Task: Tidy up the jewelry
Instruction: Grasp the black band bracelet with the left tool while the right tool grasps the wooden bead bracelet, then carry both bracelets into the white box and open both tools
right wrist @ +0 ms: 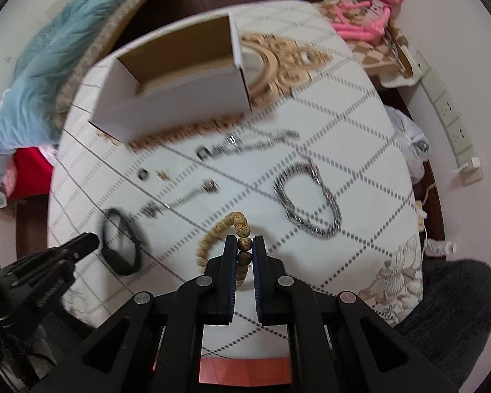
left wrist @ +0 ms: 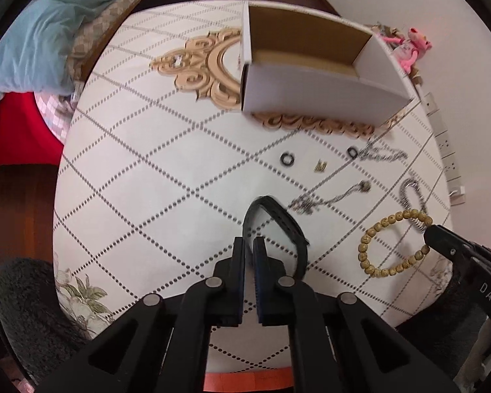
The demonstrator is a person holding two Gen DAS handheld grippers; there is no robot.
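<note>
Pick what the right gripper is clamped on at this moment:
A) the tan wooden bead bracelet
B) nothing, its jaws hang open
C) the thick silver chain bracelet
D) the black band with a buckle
A: in the right wrist view the right gripper has its jaws shut on beads of the tan wooden bead bracelet, while the thick silver chain bracelet lies apart on the quilted table cover.

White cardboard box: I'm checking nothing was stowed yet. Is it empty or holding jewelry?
Empty as far as visible: the white cardboard box stands open-topped, showing only bare brown inside; its near floor is hidden.
</note>
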